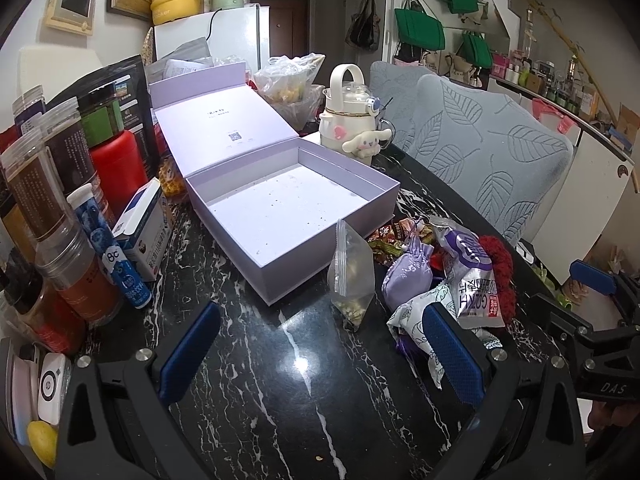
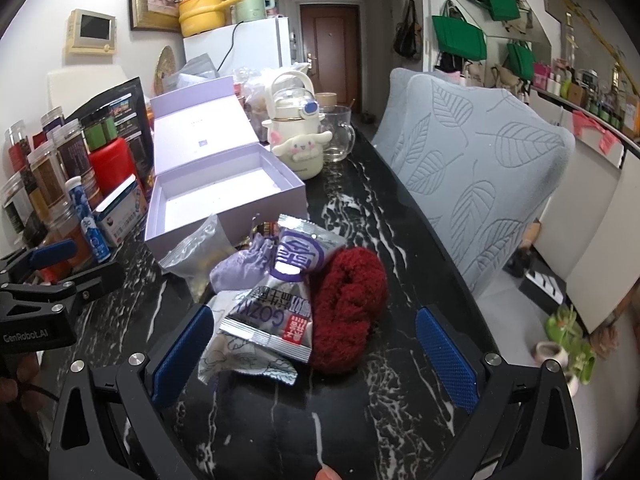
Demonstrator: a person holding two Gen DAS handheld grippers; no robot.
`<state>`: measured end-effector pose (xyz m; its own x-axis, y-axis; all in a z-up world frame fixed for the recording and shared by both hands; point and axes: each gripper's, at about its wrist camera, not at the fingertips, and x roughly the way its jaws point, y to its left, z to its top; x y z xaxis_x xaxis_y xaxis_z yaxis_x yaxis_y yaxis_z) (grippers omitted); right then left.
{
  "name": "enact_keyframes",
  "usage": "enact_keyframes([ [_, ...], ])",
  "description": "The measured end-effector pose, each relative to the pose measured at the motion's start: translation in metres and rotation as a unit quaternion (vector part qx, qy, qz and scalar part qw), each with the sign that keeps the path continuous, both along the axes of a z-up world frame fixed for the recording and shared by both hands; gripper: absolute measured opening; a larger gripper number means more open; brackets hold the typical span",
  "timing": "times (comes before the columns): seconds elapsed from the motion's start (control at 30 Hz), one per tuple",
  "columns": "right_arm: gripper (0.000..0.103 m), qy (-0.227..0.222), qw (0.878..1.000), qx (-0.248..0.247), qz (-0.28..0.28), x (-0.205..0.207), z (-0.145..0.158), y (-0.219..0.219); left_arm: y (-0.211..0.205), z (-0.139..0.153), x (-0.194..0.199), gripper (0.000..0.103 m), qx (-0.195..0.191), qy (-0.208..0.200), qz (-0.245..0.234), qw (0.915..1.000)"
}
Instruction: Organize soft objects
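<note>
Soft pile at centre of right view: red knitted scrunchie (image 2: 348, 312), silver snack packet (image 2: 280, 300), lilac pouch (image 2: 244, 268), against open lilac box (image 2: 224, 216). Right claw (image 2: 316, 356) released, flanking pile. Left claw (image 1: 320, 356) released over bare bench (image 1: 260, 380).

Your left wrist camera sits low over the table (image 1: 248, 360), facing the open box (image 1: 280, 200) close ahead, the pile (image 1: 440, 272) at its right. Your right wrist camera looks the same way from further right, nearly on the pile (image 2: 304, 292). Both views share box (image 2: 224, 196), pile and chairs (image 2: 480, 168).
</note>
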<state>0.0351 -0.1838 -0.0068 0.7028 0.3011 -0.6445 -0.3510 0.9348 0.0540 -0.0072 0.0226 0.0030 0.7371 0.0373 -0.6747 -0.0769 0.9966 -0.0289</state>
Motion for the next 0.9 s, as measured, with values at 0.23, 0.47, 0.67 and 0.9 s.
enact_keyframes([
  [0.23, 0.103, 0.000, 1.000, 0.003, -0.002, -0.002, -0.002, -0.004, -0.005, -0.001, -0.001, 0.103, 0.001, 0.001, -0.003, 1.0000],
  [0.47, 0.103, 0.003, 1.000, 0.005, -0.005, -0.005, -0.006, -0.013, -0.014, -0.002, -0.005, 0.103, -0.003, 0.000, -0.010, 0.9999],
  [0.67, 0.102, 0.012, 1.000, 0.010, -0.008, -0.005, -0.015, -0.026, -0.026, -0.012, -0.004, 0.103, -0.017, 0.009, -0.023, 0.9995],
  [0.9, 0.098, 0.030, 0.999, 0.019, -0.017, 0.001, -0.030, -0.047, -0.044, -0.027, 0.006, 0.103, -0.039, 0.032, -0.038, 0.9980],
])
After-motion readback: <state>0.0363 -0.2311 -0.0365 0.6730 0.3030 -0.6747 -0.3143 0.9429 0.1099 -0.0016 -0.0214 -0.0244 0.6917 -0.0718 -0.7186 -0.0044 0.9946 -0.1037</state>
